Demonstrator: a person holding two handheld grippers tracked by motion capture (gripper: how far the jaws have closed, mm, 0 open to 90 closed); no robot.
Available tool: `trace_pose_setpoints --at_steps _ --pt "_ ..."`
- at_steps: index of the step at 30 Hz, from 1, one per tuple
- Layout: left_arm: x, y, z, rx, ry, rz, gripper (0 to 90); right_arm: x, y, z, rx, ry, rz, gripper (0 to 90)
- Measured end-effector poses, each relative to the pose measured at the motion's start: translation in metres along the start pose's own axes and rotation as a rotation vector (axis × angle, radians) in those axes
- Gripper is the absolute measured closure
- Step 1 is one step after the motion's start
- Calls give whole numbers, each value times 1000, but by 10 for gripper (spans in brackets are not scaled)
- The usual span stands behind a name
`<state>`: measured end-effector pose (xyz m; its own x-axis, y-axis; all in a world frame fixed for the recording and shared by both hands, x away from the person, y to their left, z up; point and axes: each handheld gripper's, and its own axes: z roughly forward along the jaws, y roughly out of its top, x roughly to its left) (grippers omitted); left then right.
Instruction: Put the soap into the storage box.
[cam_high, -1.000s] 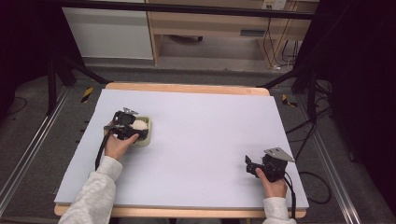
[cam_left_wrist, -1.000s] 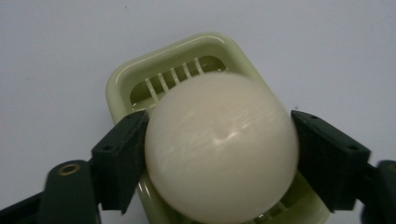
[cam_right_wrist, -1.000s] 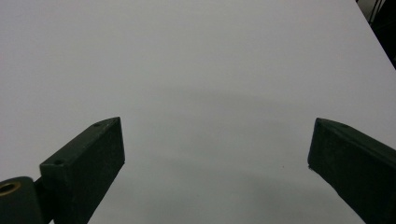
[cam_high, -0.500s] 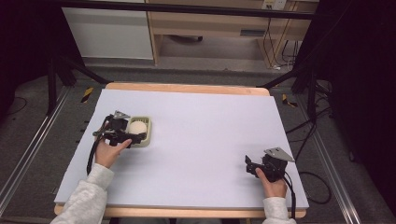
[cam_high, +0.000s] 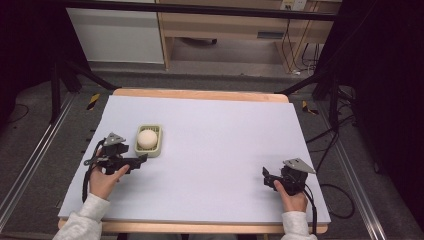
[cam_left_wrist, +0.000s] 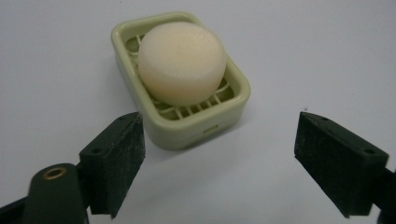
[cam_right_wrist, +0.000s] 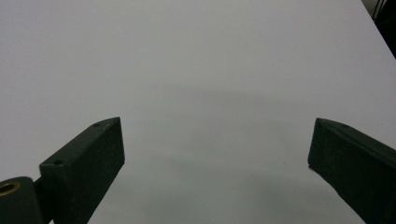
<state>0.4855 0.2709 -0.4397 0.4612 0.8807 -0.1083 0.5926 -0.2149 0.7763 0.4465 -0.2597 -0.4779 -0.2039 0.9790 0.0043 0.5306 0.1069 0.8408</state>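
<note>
Nearest the person, at the table's (cam_high: 215, 150) near edge, the right gripper (cam_high: 266, 176) rests low on the white surface in the right hand (cam_high: 291, 196), jaws spread wide with bare tabletop between them, as the right gripper view shows (cam_right_wrist: 217, 154). The left gripper (cam_high: 141, 159) sits a little farther in on the other side, held in the left hand (cam_high: 106, 180), pointing toward the table's middle. Its jaws have just been closing a little, yet stand well apart with nothing between them; in the left gripper view (cam_left_wrist: 219, 154) the black pads flank open tabletop just short of the dish. The dish (cam_high: 150, 149), pale green with a slatted floor, lies flat on the table just beyond the left jaws, close but not touching them. The soap (cam_high: 147, 138), a round cream bar, lies inside the dish (cam_left_wrist: 187, 126) on the slats, filling most of it (cam_left_wrist: 182, 63). Beyond the table's far edge are a floor and a wooden shelf unit (cam_high: 225, 30).
</note>
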Motion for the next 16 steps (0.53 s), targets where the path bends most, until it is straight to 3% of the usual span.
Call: trace_pose_setpoints --at_steps 4,9,14,16 --pt "5 -19 -5 -3 4 -26 196 0 0 0 1 0 -2 41" --pt "14 -37 -16 -32 62 -45 213 -1 -1 -1 5 6 -1 41" --pt "16 -49 -21 -23 98 -18 211 -1 -2 -1 12 1 -6 42" --pt "17 -49 -21 -21 96 -29 210 -1 -2 -1 18 1 -8 42"
